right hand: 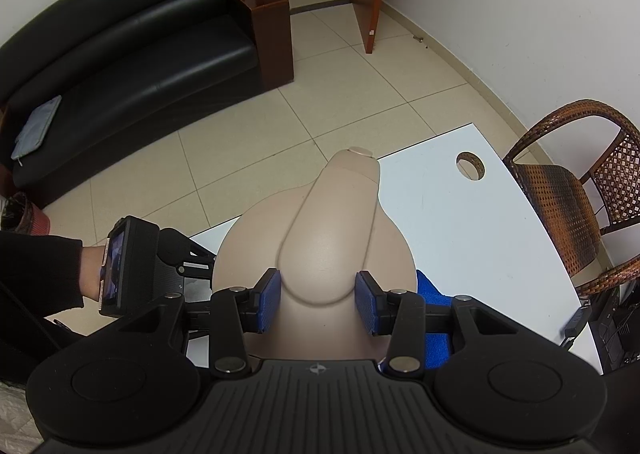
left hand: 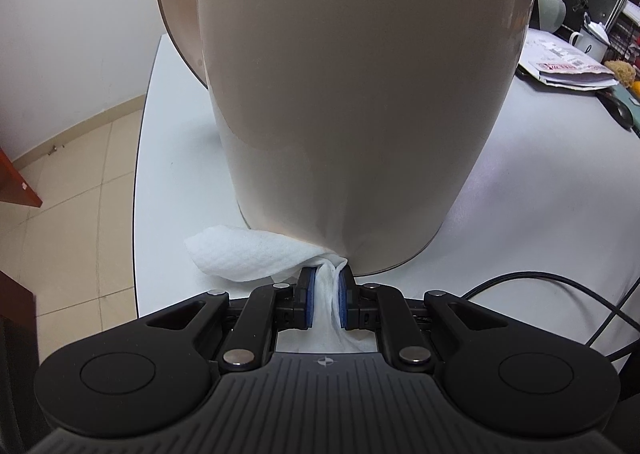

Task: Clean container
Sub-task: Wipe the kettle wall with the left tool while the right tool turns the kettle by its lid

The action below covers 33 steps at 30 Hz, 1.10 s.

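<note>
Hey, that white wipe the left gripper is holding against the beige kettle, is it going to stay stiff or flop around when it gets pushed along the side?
The white wipe is probably floppy: it bunches between the left gripper pads and its free end curls over. Likely light, too. Pushed along the smooth beige kettle, it may fold or drag rather than stay flat.

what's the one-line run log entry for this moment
left gripper: shut on white wipe, pressed to beige kettle base | right gripper: shut on kettle handle | kettle on white table
</note>
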Each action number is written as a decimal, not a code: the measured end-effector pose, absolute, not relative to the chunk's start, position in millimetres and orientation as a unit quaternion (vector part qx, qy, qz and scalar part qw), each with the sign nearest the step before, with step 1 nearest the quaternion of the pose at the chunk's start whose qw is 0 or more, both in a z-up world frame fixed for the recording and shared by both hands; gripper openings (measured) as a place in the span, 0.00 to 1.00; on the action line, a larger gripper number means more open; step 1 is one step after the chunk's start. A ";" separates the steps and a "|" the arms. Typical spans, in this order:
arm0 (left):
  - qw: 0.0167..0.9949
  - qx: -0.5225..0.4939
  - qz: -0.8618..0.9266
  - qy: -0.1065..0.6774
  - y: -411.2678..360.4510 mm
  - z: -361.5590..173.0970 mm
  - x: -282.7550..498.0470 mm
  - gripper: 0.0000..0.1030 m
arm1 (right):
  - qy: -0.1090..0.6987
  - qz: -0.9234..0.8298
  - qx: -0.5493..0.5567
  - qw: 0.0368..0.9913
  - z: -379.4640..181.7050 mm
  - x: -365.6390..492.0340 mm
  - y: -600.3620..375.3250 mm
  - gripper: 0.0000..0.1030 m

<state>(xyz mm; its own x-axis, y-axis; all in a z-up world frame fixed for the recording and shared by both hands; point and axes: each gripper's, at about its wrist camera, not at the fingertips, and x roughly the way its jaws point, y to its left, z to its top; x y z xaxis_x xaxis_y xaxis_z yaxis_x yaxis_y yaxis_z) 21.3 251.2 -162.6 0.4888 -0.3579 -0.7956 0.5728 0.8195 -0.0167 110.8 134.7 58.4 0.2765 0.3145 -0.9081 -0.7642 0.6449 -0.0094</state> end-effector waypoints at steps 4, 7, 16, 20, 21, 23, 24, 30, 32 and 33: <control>0.855 0.120 -0.273 0.424 251.7 -151.6 19.9 0.13 | 0.486 0.354 -0.232 0.765 56.9 111.4 134.2 0.43; 0.857 0.120 -0.271 0.422 248.8 -143.2 16.3 0.13 | 0.486 0.355 -0.232 0.764 56.5 112.0 134.0 0.43; 0.860 0.126 -0.263 0.418 246.3 -110.3 10.5 0.13 | 0.485 0.355 -0.233 0.764 55.4 112.3 133.7 0.43; 0.860 0.131 -0.259 0.419 243.2 -97.6 11.2 0.13 | 0.485 0.356 -0.233 0.764 55.3 112.0 133.9 0.43; 0.860 0.133 -0.258 0.419 243.0 -95.2 13.3 0.13 | 0.485 0.356 -0.233 0.764 55.6 111.9 133.8 0.43; 0.860 0.136 -0.258 0.418 241.9 -89.7 11.7 0.13 | 0.485 0.356 -0.233 0.764 55.8 111.6 133.4 0.43; 0.861 0.136 -0.257 0.418 241.9 -86.9 8.8 0.13 | 0.485 0.356 -0.233 0.764 55.9 111.4 133.3 0.43; 0.860 0.140 -0.255 0.419 242.5 -68.6 6.4 0.13 | 0.485 0.356 -0.233 0.764 56.0 111.2 132.7 0.43; 0.860 0.142 -0.255 0.419 240.3 -63.5 6.6 0.13 | 0.485 0.356 -0.233 0.764 55.7 111.5 132.6 0.43; 0.860 0.143 -0.254 0.418 238.6 -61.9 6.5 0.13 | 0.485 0.356 -0.233 0.764 56.0 111.2 132.7 0.43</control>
